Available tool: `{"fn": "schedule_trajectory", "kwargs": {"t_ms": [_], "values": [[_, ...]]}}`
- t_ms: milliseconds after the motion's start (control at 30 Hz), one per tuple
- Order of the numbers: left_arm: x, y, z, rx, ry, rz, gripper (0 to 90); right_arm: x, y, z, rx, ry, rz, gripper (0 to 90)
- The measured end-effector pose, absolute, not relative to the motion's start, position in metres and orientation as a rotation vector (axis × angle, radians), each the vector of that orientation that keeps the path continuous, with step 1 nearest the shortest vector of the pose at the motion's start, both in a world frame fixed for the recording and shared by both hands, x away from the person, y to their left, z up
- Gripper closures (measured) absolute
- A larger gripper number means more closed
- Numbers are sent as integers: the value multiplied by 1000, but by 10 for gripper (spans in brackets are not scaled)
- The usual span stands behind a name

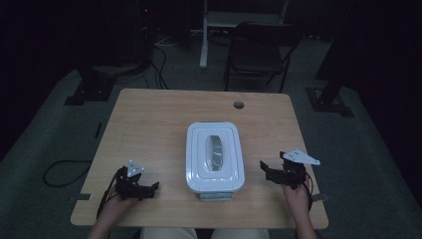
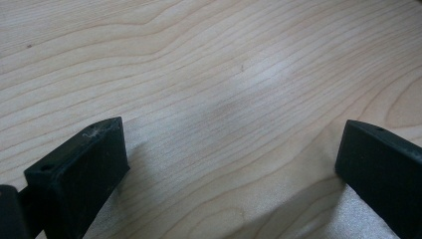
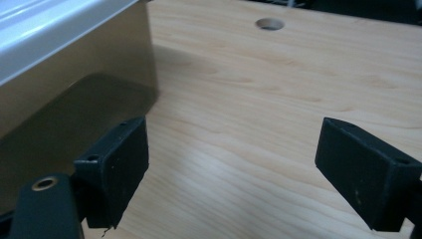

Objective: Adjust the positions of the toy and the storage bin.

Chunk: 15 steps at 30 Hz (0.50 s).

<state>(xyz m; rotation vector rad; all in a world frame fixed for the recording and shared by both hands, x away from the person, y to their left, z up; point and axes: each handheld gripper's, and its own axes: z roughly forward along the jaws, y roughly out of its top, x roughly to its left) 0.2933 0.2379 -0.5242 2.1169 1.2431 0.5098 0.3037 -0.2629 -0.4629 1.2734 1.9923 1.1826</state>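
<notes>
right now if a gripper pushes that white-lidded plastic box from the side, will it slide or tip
Probably slide: the white-lidded rectangular plastic box looks low and wide, sitting flat on the smooth wooden table. Its glossy, translucent side wall suggests rigid, fairly light plastic, perhaps slippery against jaws. Contents can't be judged.

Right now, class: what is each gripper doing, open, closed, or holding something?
Left gripper: open, holding nothing, over bare table.
Right gripper: open, holding nothing, beside the white container.

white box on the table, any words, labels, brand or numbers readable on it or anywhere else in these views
None can be read.
White lidded box: plain lid, no print or label visible in the high view; its side in the right gripper view is bare too.
Wooden table: only wood grain and a round hole.
Left gripper and right gripper: no markings visible.
</notes>
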Motion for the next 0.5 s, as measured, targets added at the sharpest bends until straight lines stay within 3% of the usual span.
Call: {"fn": "schedule_trajectory", "kwargs": {"t_ms": [500], "values": [[288,238,-524,2136,1197,493,7,317,-236,-496,1257,2128,1175,138]]}}
